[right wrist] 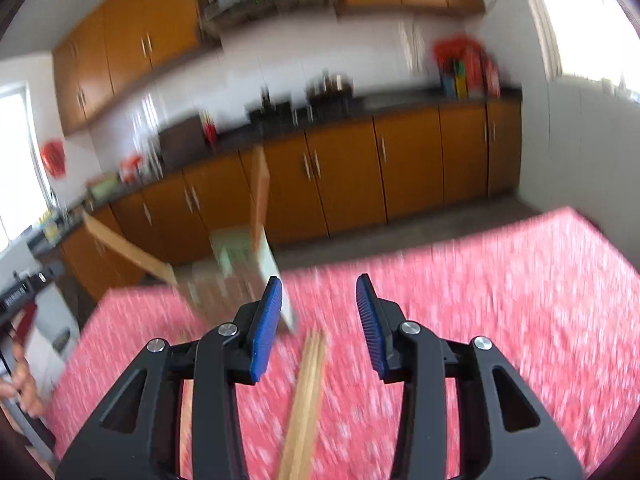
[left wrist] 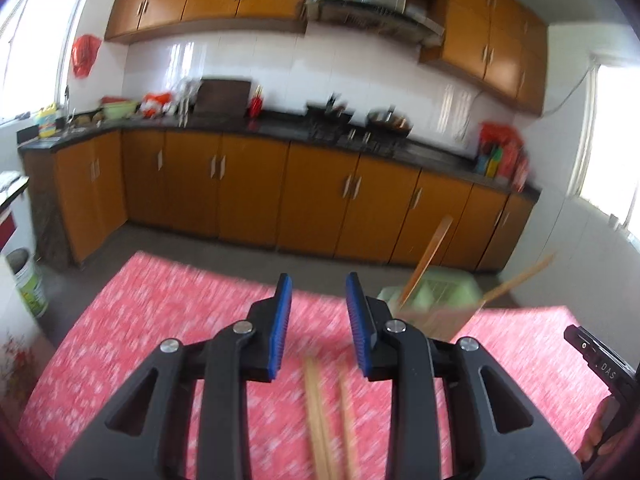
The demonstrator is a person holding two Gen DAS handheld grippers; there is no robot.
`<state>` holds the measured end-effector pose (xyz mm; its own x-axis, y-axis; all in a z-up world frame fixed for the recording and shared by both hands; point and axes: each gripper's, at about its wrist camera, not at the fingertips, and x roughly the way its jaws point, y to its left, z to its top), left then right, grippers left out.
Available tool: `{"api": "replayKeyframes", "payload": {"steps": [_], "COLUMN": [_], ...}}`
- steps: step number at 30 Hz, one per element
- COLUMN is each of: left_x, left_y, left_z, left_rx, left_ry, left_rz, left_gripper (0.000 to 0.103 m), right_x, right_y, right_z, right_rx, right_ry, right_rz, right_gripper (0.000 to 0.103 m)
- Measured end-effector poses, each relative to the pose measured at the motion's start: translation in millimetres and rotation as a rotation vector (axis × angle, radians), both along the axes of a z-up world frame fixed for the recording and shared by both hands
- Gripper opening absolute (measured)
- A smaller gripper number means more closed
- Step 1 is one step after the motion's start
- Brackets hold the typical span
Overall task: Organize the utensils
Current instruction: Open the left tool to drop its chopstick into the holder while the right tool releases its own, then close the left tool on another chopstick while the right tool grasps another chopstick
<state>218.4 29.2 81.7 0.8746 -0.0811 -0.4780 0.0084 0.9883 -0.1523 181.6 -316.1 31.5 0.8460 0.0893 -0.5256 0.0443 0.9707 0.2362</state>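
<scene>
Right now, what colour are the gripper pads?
Blue pads, clearest in the left wrist view.

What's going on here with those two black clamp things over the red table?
A person holds a gripper in each hand above a red tablecloth, sorting chopsticks. The left gripper and the right gripper are both open and hold nothing. Loose chopsticks lie on the cloth beneath them. A holder farther back already has a few chopsticks sticking out. The pictures are blurred.
</scene>
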Motion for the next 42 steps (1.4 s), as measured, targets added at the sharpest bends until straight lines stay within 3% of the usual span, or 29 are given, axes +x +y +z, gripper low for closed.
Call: {"api": "replayKeyframes", "payload": {"steps": [5, 12, 19, 21, 28, 35, 42], "left_x": [-7.9, -22.8, -27.3, -27.8, -31.7, -34.1, -29.4], "left_y": [15.7, 13.6, 5.5, 3.1, -9.8, -28.4, -33.2], "left_z": [-70.2, -116.5, -131.5, -134.6, -144.9, -160.9, -166.9], "left_rx": [0.057, 0.023, 0.001, -0.008, -0.02, 0.021, 0.07], "left_ry": [0.18, 0.295, 0.337, 0.348, 0.378, 0.433, 0.441], "left_rz": [0.0, -0.048, -0.085, -0.097, -0.165, -0.221, -0.181], "left_gripper": [0.029, 0.029, 0.029, 0.029, 0.025, 0.015, 0.01], "right_x": [1.1, -0.4, 1.7, 3.7, 4.2, 3.0, -3.1], "right_y": [17.3, 37.7, 46.0, 45.6, 26.8, 24.7, 25.3], "right_z": [-81.5, -126.6, -135.6, -138.5, -137.8, -137.3, -134.9], "right_rx": [0.015, -0.008, -0.067, -0.099, -0.098, -0.091, -0.097], "right_ry": [0.245, 0.356, 0.365, 0.367, 0.365, 0.362, 0.357], "right_rz": [0.102, 0.148, 0.139, 0.117, 0.037, 0.036, 0.044], "right_gripper": [0.018, 0.017, 0.016, 0.009, 0.008, 0.008, 0.008]}}
